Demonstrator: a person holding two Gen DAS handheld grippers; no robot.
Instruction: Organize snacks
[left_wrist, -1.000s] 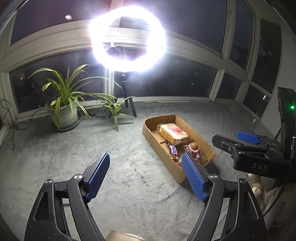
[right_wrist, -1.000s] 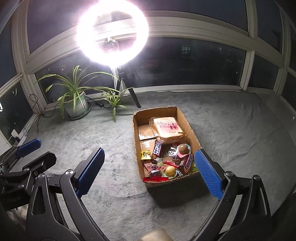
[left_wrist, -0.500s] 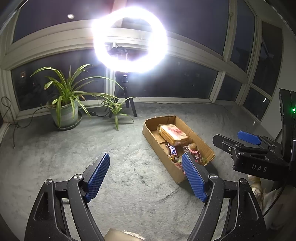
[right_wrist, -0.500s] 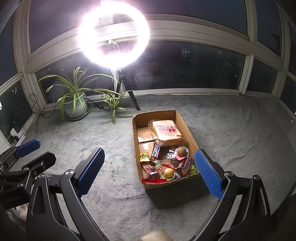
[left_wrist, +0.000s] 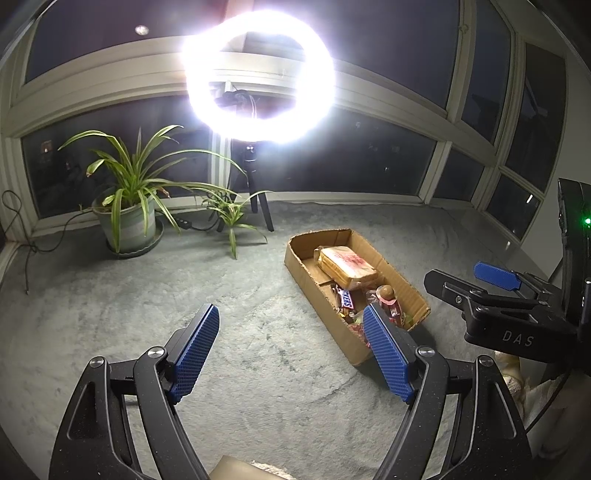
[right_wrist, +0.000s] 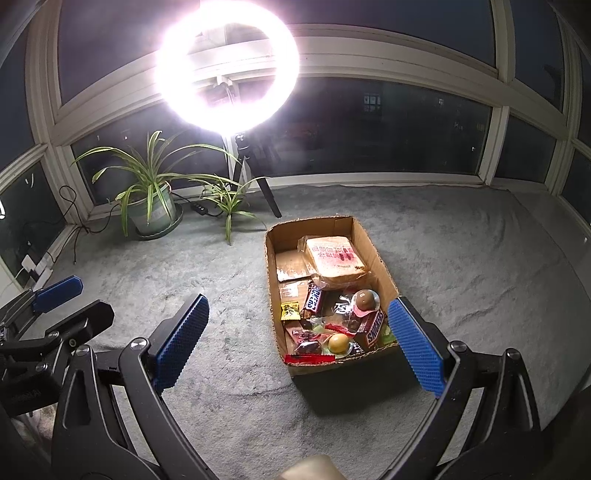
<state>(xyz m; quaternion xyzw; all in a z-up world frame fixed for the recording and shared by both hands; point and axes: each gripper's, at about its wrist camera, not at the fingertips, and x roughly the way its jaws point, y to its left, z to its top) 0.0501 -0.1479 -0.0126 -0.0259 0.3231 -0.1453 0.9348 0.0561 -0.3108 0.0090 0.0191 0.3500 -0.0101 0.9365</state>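
A cardboard box (right_wrist: 364, 240) is set on the grey carpet (right_wrist: 461, 266), open side up. The snacks are found inside it: a bagged bread loaf (right_wrist: 334, 260) at the far end, where its bulk is kept off the smaller items; Snickers bars (right_wrist: 371, 328), a yellow packet (right_wrist: 290, 310), a round yellow sweet (right_wrist: 338, 343) and loose wrappers are heaped at the near end. No snack is seen on the carpet.

The left gripper (left_wrist: 291, 350) is held spread apart and empty, above bare carpet left of the box. The right gripper (right_wrist: 295, 339) is likewise released, nothing between its pads, and is aimed along the box's near end.

This layout is judged consistent with either a sorting yet to be carried out or a finished collection.
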